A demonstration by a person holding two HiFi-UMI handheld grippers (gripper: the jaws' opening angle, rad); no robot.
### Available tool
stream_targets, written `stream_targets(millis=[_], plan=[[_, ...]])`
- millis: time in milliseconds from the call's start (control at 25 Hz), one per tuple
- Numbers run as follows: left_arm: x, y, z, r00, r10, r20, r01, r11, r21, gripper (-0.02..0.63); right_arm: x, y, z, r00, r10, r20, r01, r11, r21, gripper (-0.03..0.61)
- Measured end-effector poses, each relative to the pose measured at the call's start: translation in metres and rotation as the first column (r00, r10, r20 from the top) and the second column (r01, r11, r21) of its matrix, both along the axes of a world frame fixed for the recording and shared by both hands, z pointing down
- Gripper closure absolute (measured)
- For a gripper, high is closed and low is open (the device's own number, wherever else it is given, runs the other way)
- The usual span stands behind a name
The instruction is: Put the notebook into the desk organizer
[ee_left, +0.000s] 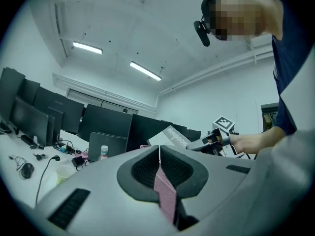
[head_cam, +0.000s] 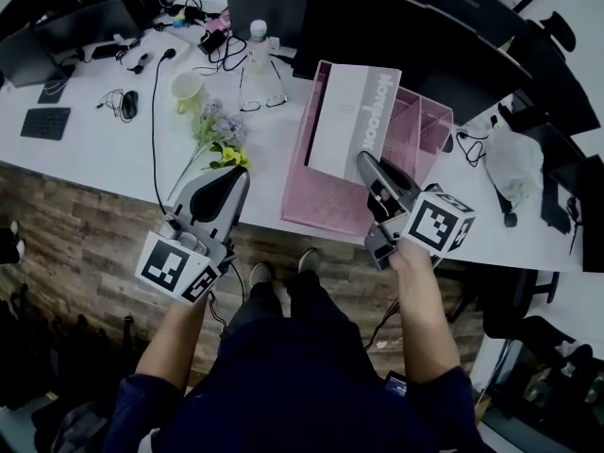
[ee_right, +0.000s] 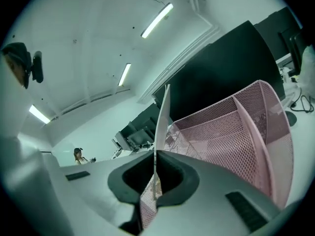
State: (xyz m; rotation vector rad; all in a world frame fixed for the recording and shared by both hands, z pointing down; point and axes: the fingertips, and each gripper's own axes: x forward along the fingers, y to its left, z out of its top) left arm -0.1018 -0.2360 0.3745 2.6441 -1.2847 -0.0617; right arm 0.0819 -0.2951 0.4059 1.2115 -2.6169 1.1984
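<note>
A pink mesh desk organizer (head_cam: 423,121) stands on the white desk (head_cam: 94,154), just in front of me. My right gripper (head_cam: 364,164) is shut on the lower edge of the grey-and-white notebook (head_cam: 354,121), which stands upright and slightly tilted over the organizer's left compartment. In the right gripper view the notebook (ee_right: 162,117) shows edge-on between the pads, with the organizer's mesh (ee_right: 236,141) to its right. My left gripper (head_cam: 229,185) hovers at the desk's front edge, left of the organizer and apart from it, its jaws closed on nothing. From the left gripper view I see the notebook (ee_left: 172,135) and the right gripper (ee_left: 212,141).
Behind the organizer stand dark monitors (head_cam: 396,26) and a laptop (head_cam: 267,12). Left of it lie artificial flowers (head_cam: 219,132), a pale cup (head_cam: 187,89), glasses (head_cam: 262,94), a bottle (head_cam: 258,41), cables, a mouse (head_cam: 129,105) and a keyboard (head_cam: 45,122). A plastic bag (head_cam: 514,163) sits at the right.
</note>
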Motion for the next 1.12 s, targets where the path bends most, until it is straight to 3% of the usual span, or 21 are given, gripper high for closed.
stream_targets(millis=[400, 600, 1120], plan=[[-0.014, -0.009, 0.006, 1.000, -0.006, -0.025, 0.005, 1.000, -0.009, 0.578, 0.003, -0.016, 0.011, 1.000, -0.004, -0.012, 0.002, 0.995, -0.101, 0.557], [-0.013, -0.015, 0.009, 1.000, 0.005, -0.028, -0.005, 1.000, -0.018, 0.578, 0.018, -0.019, 0.027, 0.996, 0.057, -0.072, -0.069, 0.983, -0.172, 0.536], [0.000, -0.030, 0.018, 0.999, 0.035, -0.024, -0.036, 0.998, -0.042, 0.578, 0.025, -0.029, 0.045, 0.993, 0.104, -0.055, -0.114, 0.967, -0.228, 0.479]])
